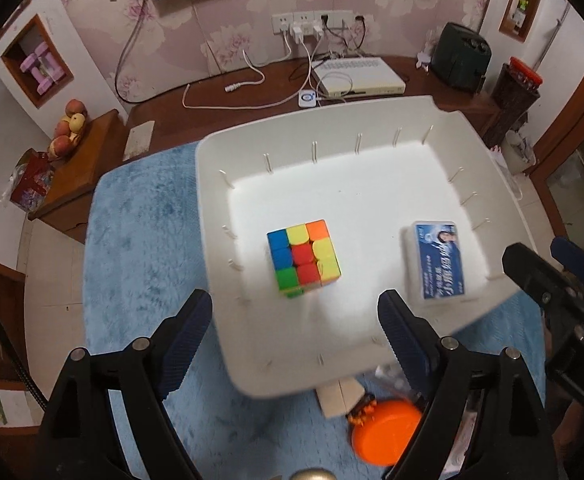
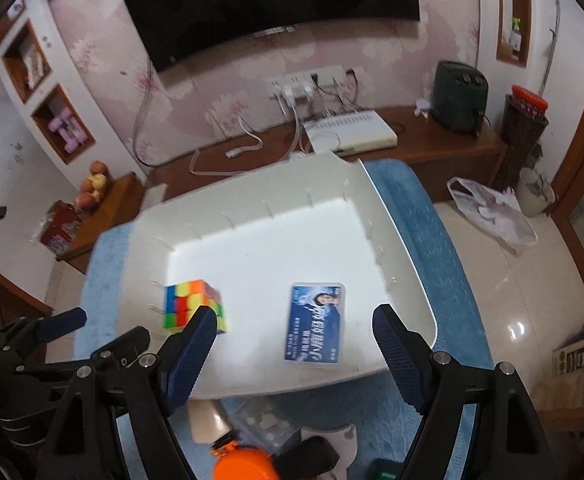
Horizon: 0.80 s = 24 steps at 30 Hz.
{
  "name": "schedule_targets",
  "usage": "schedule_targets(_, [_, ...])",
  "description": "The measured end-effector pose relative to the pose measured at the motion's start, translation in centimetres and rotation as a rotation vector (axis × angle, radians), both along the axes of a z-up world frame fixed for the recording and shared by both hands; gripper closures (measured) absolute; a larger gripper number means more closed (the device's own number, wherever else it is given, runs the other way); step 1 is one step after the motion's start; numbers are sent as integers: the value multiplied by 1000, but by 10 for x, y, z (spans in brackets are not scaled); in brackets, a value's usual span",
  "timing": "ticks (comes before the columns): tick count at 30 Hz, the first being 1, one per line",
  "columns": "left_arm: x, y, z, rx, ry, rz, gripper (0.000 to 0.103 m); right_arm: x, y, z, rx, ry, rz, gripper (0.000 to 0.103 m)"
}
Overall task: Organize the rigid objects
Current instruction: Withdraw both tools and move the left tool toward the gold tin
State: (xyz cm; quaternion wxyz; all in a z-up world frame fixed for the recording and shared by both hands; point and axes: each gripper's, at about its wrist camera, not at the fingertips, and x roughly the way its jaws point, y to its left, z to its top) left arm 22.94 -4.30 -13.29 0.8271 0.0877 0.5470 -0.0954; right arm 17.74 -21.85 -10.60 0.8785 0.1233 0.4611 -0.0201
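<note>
Fingers of left gripper and right gripper wide apart, holding nothing; orange disc near, below both, probably nearer right; tray beyond.

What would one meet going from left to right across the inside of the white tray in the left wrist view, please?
Left wall of the white tray → Rubik's cube → blue card pack → the tray's right wall.

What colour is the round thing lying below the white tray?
Bright orange; the left wrist view shows it best.
</note>
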Motion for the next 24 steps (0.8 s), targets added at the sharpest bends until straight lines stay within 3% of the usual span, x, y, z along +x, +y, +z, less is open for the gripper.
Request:
schedule_targets(7, [-37, 18, 27, -34, -47, 30, 16, -37, 7, 31, -1, -100, 45, 22])
schedule_targets(16, [-82, 31, 46, -57, -95, 41, 16, -82, 19, 46, -58, -93, 85, 22])
schedule_targets(24, [-111, 42, 42, -55, -102, 1, 16, -128, 33, 38, -124, -68, 62, 22])
